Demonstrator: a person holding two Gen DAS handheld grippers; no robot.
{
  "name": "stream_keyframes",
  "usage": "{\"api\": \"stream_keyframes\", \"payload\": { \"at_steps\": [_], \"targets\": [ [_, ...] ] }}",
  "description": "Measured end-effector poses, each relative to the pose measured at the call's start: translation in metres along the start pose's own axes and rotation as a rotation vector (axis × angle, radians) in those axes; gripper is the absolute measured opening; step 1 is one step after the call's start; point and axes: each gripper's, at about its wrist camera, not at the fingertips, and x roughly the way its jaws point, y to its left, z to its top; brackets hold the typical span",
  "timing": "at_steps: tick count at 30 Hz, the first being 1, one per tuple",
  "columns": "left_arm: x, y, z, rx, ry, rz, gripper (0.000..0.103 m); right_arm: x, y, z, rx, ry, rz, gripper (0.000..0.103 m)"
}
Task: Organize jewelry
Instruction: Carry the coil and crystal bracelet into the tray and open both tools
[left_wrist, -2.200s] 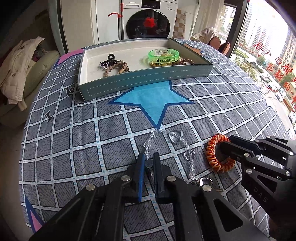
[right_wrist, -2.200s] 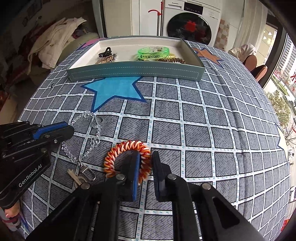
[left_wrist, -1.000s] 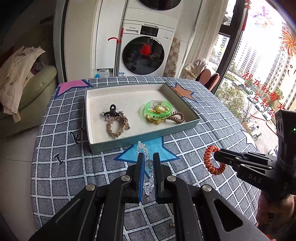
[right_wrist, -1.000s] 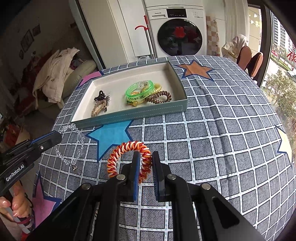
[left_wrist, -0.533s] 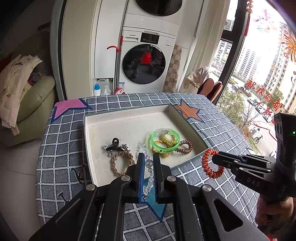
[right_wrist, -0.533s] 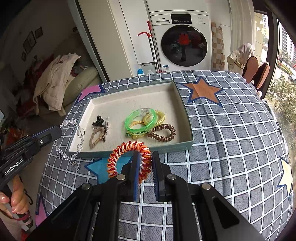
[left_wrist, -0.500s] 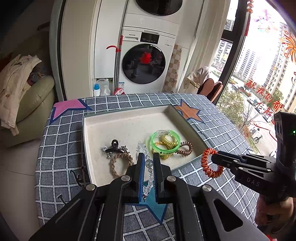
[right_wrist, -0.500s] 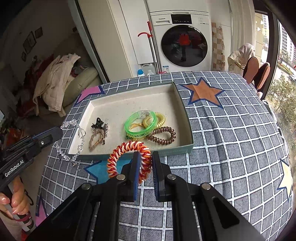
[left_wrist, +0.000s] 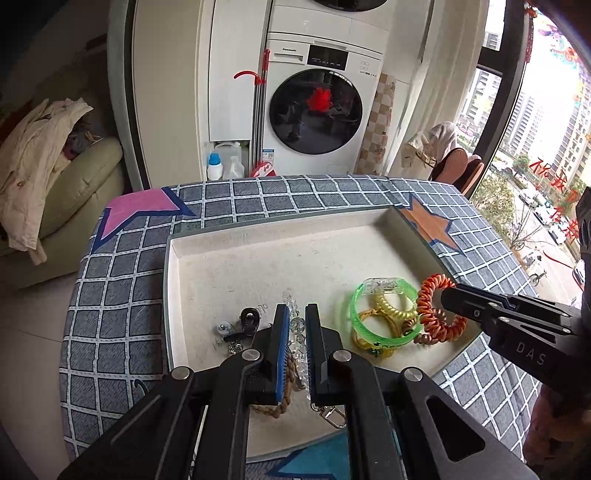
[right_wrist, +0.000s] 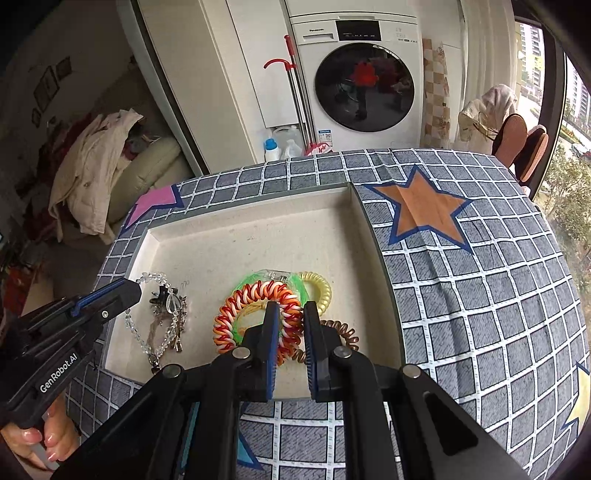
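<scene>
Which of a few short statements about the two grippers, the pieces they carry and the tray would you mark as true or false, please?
1. The left gripper is shut on the clear bead chain. True.
2. The right gripper is empty. False: it is shut on the orange coil bracelet.
3. The green bangle lies inside the tray. True.
4. The black hair clip lies on the tablecloth outside the tray. False: it lies in the tray.
5. Both held pieces hang above the tray. True.

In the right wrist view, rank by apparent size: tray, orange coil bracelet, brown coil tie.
1. tray
2. orange coil bracelet, though it is held nearer the camera, which inflates it
3. brown coil tie, partly hidden
</scene>
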Motion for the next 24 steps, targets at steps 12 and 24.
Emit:
{"api": "stream_keyframes", "payload": {
  "at_steps": [12, 24],
  "targets": [
    [0.038, 0.008, -0.011, 0.028, 0.054, 0.111, 0.028, 0.039, 0.007, 0.001, -0.048, 0.028, -0.062, 0.014],
    [0.034, 0.002, -0.017, 0.069, 0.027, 0.177, 0.029, 0.038, 0.007, -0.001, -0.046, 0.020, -0.059, 0.049]
  ]
}}
